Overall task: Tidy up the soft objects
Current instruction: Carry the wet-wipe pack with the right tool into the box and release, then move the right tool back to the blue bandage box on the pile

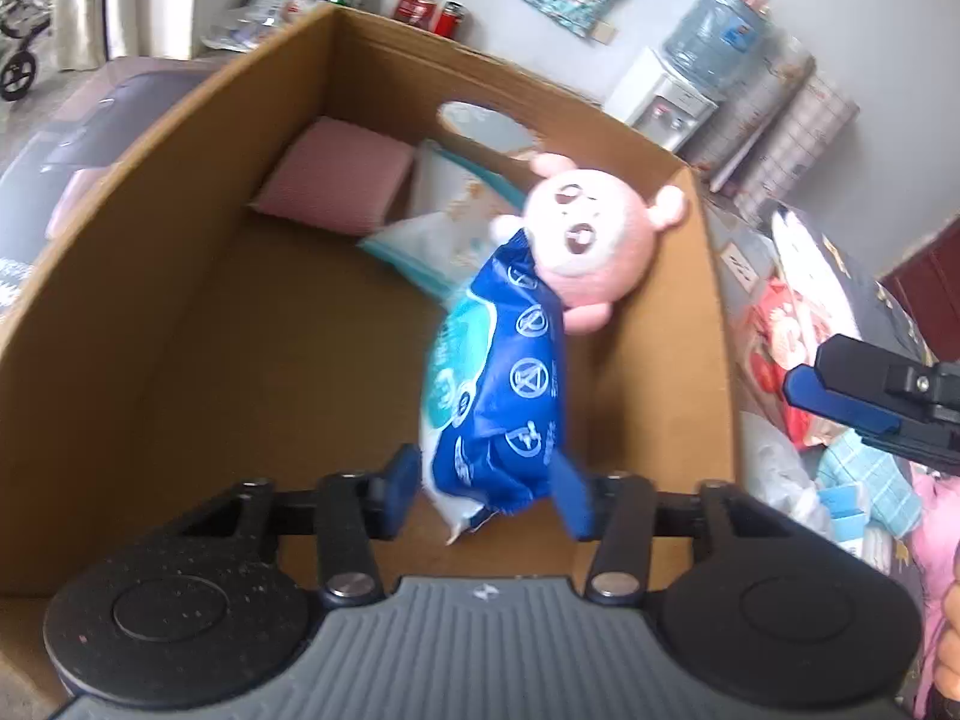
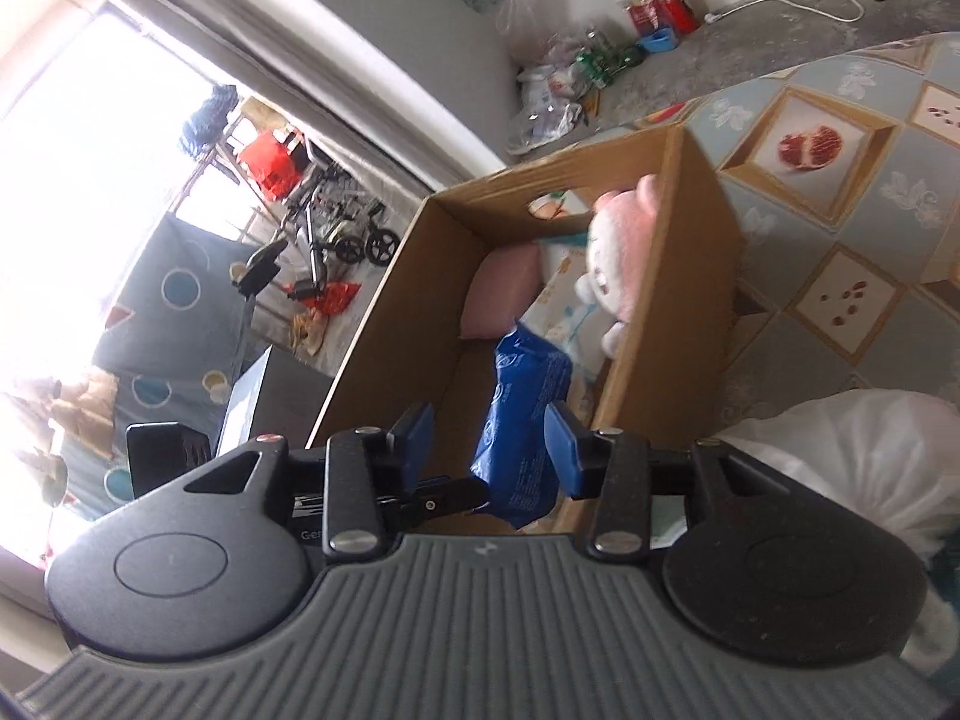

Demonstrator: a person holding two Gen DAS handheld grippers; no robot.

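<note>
- Cardboard box [image 1: 180,276]: open-topped, with an oval hand-hole in its far wall. Inside, from left: a pink cushion [image 1: 336,180] in the far corner, a pale wipes pack [image 1: 444,222], and a pink plush doll [image 1: 594,234] against the right wall.
- Blue packet [image 1: 498,384]: glossy and crumpled, over the box interior; printed with white circled symbols and a teal-white panel; text too blurred to read.
- Left gripper [image 1: 489,489]: partly open, blue pads closed on the packet's lower end.
- Right gripper [image 2: 489,450]: jaws partly open; the packet lies between them, touching the right pad only.
</note>
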